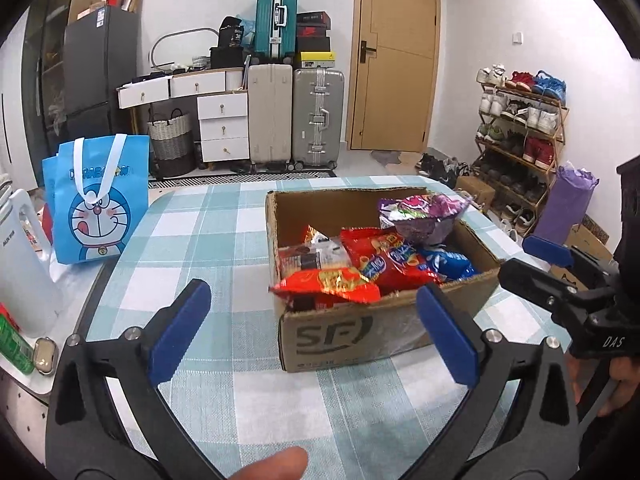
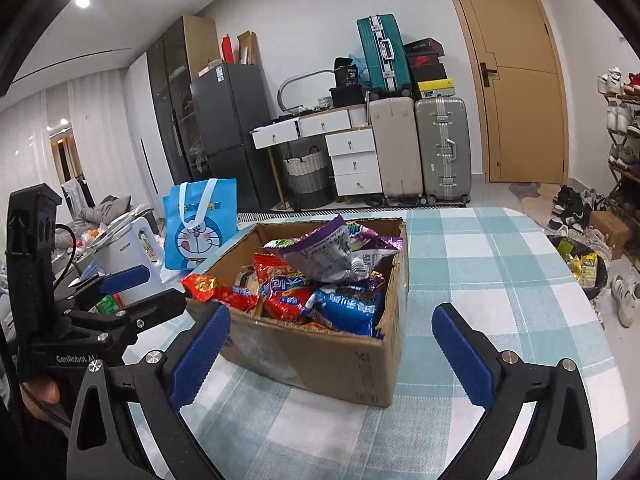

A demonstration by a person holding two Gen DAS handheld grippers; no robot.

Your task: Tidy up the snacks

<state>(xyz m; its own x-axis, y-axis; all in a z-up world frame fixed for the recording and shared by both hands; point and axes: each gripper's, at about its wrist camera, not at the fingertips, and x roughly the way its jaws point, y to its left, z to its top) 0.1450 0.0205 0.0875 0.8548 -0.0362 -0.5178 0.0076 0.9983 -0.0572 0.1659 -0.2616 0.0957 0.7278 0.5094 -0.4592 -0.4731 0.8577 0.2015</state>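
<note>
Both grippers wide open, nothing between the jaws of either.

Left gripper [image 1: 314, 332]: blue pads spread apart, hovering over the checked surface [image 1: 200, 232] just short of the cardboard box [image 1: 360, 336]. Its right pad overlaps the box's near wall in the left wrist view; can't tell if it touches. A fingertip [image 1: 276, 464] shows at the bottom edge of that view.

Right gripper [image 2: 332, 352]: same spread, pads flanking the box's near corner in its own view, no contact visible. Seen from the left camera it sits at the box's right side, a hand [image 1: 624, 380] on its handle.

Snacks are all in the box, which sits open-topped on the surface:
- purple bag [image 1: 424, 216] on top at the far side, tilted
- red bag [image 1: 384, 260] with blue lettering in the middle
- blue bag [image 1: 452, 264] at the near-right corner
- red-and-gold bag [image 1: 328, 284] sticking out over the near-left rim
- dark packet with a clear window [image 1: 312, 256] under the red ones, by the left wall

Off to the left of the box: blue cartoon tote bag [image 1: 98, 200] standing upright at the surface's edge, white kettle [image 1: 24, 264] beside it. Green can [image 1: 14, 344] at the far left, partly cut off.

Background: suitcases [image 1: 296, 112], white drawers, door, shoe rack [image 1: 520, 140].
</note>
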